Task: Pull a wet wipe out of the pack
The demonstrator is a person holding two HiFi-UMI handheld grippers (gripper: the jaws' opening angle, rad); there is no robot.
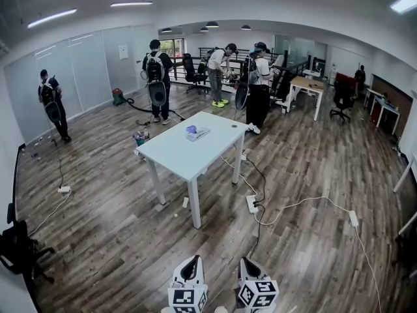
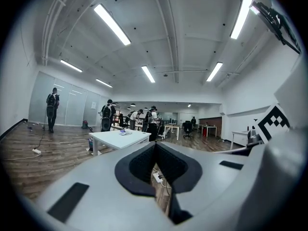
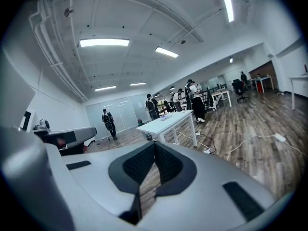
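While well apart from the table (image 1: 171, 155), holds left gripper (image 1: 191, 261) and right gripper (image 1: 248, 261) low and side by side at the bottom edge of the head view. Aims both roughly at that table, probably just a carrying pose for the approach. Shows both sets of jaws together at the tips with nothing between, only floor visible through the gap behind the tips; makes sense, nothing within reach to grab. Puts the wipe pack (image 1: 199, 134) flat on the tabletop toward the far side, with a small purple thing (image 1: 191, 129) touching or just beside it; too small to tell which. Leaves the rest of the tabletop bare, so easy access from the near edge. Judges task as not begun: pack untouched, no wipe seen sticking out. Needs closing in first, then likely one gripper to pin the pack and the other to pinch the wipe. Flags cables and power strip (image 1: 251, 204) on the floor by the table legs as trip risk, plus people (image 1: 156, 77) working beyond.
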